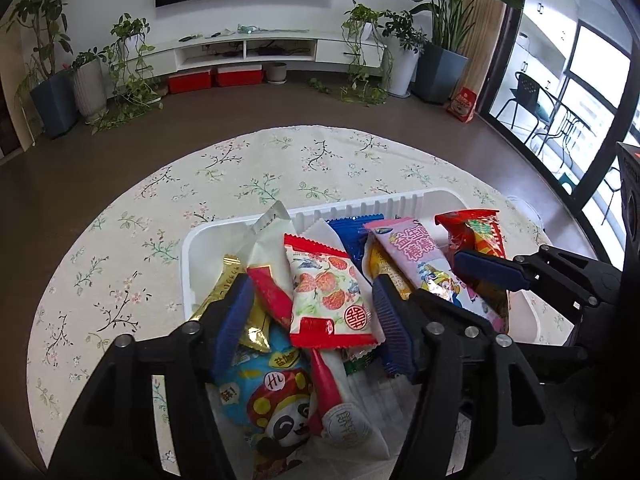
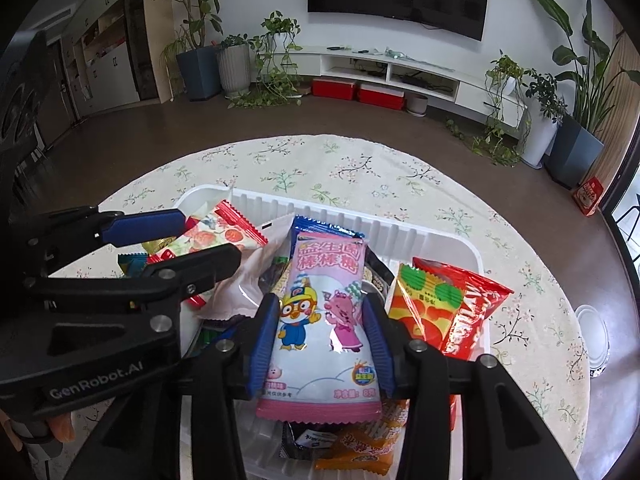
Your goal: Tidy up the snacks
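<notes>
Up close, the right gripper (image 2: 322,334) has its blue pads pressed against both long edges of a pink candy packet (image 2: 326,320), pinching it at mid-length; the packet stands roughly upright over the white tray (image 2: 436,236), long axis running away from the camera, printed title at the far end and pink sealed edge nearest. Left gripper (image 1: 310,316) is spread wider, one pad on each side of a strawberry-print packet (image 1: 328,296) with red ends; contact on that packet's edges cannot be confirmed, though its left pad lies against a gold wrapper (image 1: 224,292). Strawberry packet's long axis also runs near to far, tilted slightly left at the top. Beneath it, a blue panda-print bag (image 1: 272,392) sits nearest the camera. Just right of the pink packet, a red and yellow chip bag (image 2: 448,308) leans in the tray; an orange wrapper (image 2: 360,448) lies below. Tray rests on a round table with a floral cloth (image 1: 248,164). Farther off, brown floor, potted plants (image 2: 200,40), a low white TV stand (image 1: 248,46) with red boxes (image 1: 216,78) under it.
</notes>
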A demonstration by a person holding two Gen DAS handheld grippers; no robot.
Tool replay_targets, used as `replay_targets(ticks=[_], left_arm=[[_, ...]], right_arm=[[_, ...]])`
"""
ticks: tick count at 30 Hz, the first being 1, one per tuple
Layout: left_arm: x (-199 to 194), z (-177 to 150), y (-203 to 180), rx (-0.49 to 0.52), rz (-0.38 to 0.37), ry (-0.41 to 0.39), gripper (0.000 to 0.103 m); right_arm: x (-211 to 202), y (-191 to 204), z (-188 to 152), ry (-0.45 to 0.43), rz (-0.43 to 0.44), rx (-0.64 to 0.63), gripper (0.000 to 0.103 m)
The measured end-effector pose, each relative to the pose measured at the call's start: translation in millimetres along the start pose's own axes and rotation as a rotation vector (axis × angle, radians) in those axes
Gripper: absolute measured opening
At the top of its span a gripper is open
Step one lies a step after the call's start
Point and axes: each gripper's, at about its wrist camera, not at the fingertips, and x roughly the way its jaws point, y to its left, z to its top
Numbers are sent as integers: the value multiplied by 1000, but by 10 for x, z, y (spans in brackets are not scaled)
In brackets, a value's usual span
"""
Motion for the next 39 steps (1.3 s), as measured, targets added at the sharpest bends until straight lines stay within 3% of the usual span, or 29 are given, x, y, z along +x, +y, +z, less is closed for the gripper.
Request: replay_targets(ticks=[2,7,10,13,20,25,27,29,32,39], left_arm=[[-37,-8,1,-17,7,-9,72],[-206,-63,31,-62,20,-32,80],[-385,-100,62,-94,41,-64,96],[-650,-161,115,-117,63,-115,103],[-1412,-606,11,-108,99,-232,103],[-1996,-1114,-373,-67,286,-344,103],[-2203,-1324,-481,-99,287,-387,103],[-2307,-1447,-526,-140,225,-348,103],[-2376,-1564,-624,-155,218,-256,103],[-2627,-1805,-813,-163,244,-245,103]], right_arm=[[-12,2,-7,-4,-4,-4,51],[-88,41,-31,-26,-33,-17,59],[-166,49,-43,-43,-43,-9,66],[-258,78,-61,-68,-63,-7,71],[-693,174,-209,-159,-69,14,85],[-1171,209,-630,-249,-44,105,97],[-1327,233,-793,-268,-39,130,99],[-1463,228,-960,-282,-41,159,99],[-1637,212,-1148,-286,-40,209,100],[-1983,229,-1380,-314,-110,213,103]])
